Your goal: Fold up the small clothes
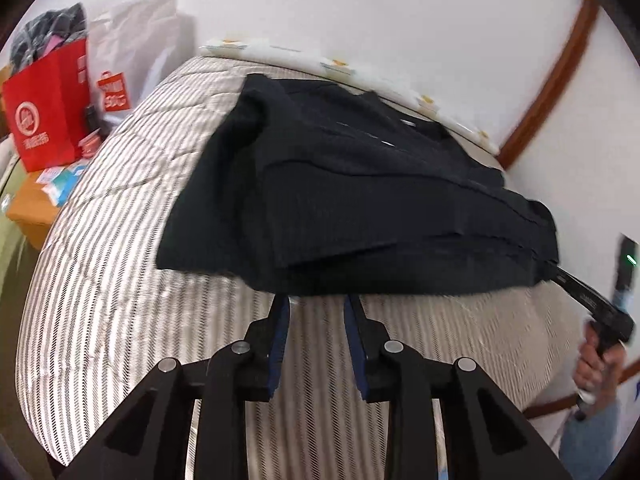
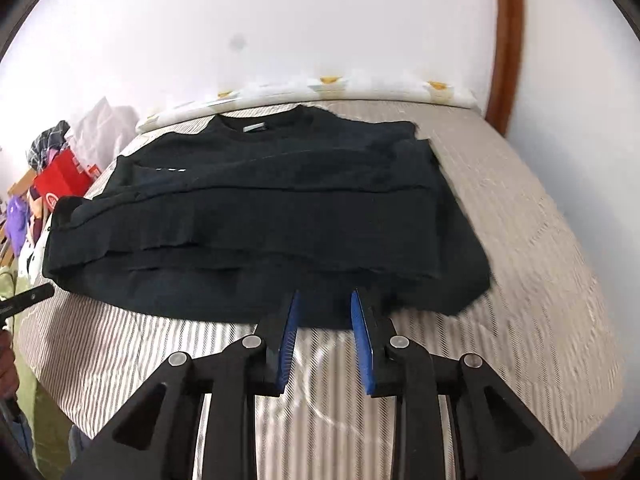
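A black T-shirt (image 1: 360,192) lies partly folded on a striped bed cover (image 1: 120,240), its lower part folded up over the body. In the right wrist view the shirt (image 2: 260,220) shows its collar and label at the far side. My left gripper (image 1: 318,300) is open, its blue-padded fingertips right at the shirt's near edge. My right gripper (image 2: 325,296) is open too, its fingertips at the near edge of the shirt. The other tool (image 1: 592,300) and the hand holding it show at the right of the left wrist view.
A red paper bag (image 1: 48,108) and a white plastic bag (image 1: 132,40) stand left of the bed on an orange-brown surface with small packets. A white patterned pillow or sheet (image 2: 320,88) lies along the white wall. A brown wooden frame (image 2: 508,40) runs up at the right.
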Available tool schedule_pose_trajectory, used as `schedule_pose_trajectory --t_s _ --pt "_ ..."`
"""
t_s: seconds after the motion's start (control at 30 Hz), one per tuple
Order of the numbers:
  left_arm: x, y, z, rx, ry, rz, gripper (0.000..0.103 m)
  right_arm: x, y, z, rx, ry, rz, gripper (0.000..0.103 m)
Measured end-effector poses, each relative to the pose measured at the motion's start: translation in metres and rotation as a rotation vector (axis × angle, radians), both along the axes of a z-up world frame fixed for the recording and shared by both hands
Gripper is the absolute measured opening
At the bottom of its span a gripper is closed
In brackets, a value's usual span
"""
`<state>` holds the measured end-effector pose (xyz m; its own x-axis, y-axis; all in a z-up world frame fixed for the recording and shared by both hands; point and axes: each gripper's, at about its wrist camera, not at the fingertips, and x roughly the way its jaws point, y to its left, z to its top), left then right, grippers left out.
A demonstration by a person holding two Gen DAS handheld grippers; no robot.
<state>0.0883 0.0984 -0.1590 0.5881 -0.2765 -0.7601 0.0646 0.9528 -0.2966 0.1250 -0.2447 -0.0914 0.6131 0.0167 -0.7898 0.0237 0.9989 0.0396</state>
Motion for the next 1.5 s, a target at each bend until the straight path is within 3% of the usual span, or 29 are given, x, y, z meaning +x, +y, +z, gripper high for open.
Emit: schedule_pose_trajectory --t_s 0.13,0.33,0.57,0.93,1.17,1.37,1.5 --pt "-0.001 -0.012 0.005 0.009 -0.029 -0.049 0.026 0.026 -0.003 -0.026 -0.028 0.053 -0.056 0.01" --pt "0.027 -0.028 -0.004 0.011 0.031 -0.078 0.026 0.029 0.0 -0.021 -0.061 -0.005 -0.07 0.01" --pt "0.052 -0.041 -0.013 0.039 0.083 -0.086 0.026 0.039 0.003 -0.026 -0.066 0.001 -0.077 0.01" --pt "0.077 -0.028 0.018 0.045 -0.004 -0.069 0.026 0.079 -0.005 -0.007 0.007 -0.053 -0.074 0.01" --pt "0.117 -0.03 0.034 0.041 -0.056 -0.049 0.026 0.119 -0.015 -0.001 0.074 -0.074 -0.081 0.01" --pt "0.146 -0.041 0.057 0.039 -0.09 -0.101 0.026 0.158 -0.016 -0.007 0.034 -0.045 -0.106 0.01" --pt "0.15 -0.047 0.079 0.041 -0.162 -0.115 0.026 0.184 -0.024 -0.009 0.032 -0.022 -0.145 0.01"
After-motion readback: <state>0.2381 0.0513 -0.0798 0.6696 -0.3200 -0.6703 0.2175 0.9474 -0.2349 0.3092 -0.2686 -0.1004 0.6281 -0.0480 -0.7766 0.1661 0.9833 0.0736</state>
